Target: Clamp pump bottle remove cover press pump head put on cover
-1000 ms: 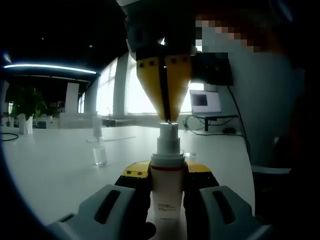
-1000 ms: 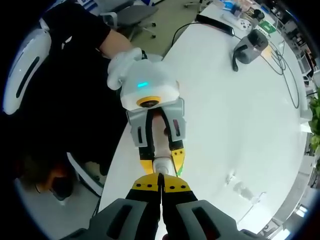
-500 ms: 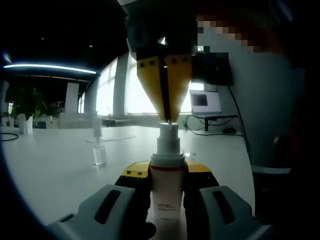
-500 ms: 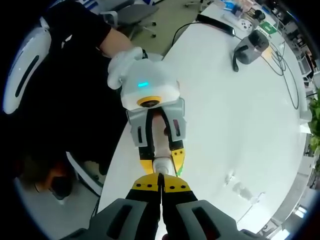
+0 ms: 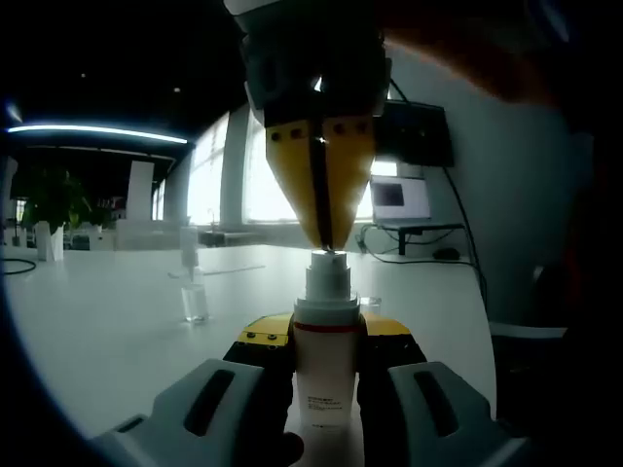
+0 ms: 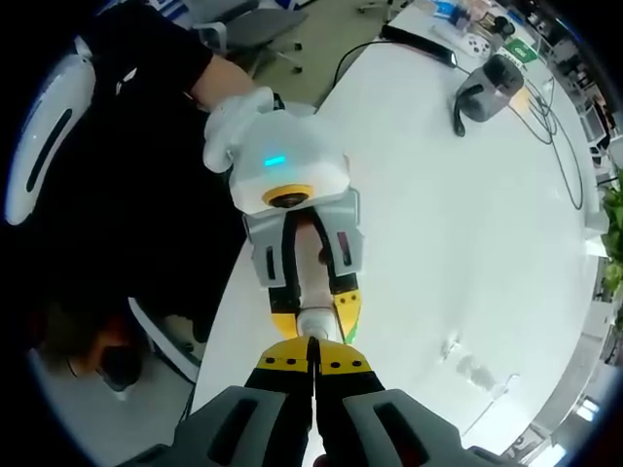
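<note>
Jaws first: we hold the left gripper clamped on the pump bottle, its yellow-tipped jaws pressing either side of the white body at the lower centre of the left gripper view. Our right gripper comes down from the upper centre of that view with its jaws closed together on nothing, the yellow tips meeting in a point that rests on the pump head.

In the right gripper view the white table sweeps across the right half of the frame, and the person's dark sleeve fills the upper left. At mid-frame the left gripper points toward us with the bottle between its jaws, just above our own closed jaws at the bottom centre. A grey device with a cable sits at the upper right.

Smaller things lie to the left in the left gripper view: a clear cover stands on the table, well apart from the bottle.

We judge the cover is already off and the pressing step is in hand. The bottle looks light, smooth and stiff, so it could slip or tip under a downward push; the hold on the body below the collar seems the right place. The cover looks thin and slick, best taken gently by its sides.
</note>
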{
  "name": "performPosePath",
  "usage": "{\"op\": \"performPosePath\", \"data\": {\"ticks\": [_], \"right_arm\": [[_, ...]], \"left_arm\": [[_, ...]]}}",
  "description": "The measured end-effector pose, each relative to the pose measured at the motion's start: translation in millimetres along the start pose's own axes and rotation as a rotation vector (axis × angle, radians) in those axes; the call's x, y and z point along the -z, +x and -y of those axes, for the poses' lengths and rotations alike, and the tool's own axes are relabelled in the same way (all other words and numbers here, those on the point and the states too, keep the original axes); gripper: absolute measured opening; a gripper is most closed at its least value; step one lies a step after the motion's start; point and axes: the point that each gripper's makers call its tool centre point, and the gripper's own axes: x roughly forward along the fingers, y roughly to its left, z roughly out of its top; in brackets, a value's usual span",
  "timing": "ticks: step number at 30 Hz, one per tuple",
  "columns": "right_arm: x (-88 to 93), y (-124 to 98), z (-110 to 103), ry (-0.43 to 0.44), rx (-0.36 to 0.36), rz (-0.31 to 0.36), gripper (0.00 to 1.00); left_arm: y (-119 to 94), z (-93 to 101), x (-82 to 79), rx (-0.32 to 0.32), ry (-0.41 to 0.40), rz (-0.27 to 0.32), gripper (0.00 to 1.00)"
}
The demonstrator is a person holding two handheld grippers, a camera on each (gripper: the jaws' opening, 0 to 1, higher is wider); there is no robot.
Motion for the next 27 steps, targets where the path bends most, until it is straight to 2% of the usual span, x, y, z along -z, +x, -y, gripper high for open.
{"op": "performPosePath", "data": {"ticks": [27], "right_arm": [[0.0,-6.4,0.0,-0.019,0.008,0.011,0.0]], "left_arm": [[0.6,0.1,-0.1,0.001,0.0,0.001,0.15]]}}
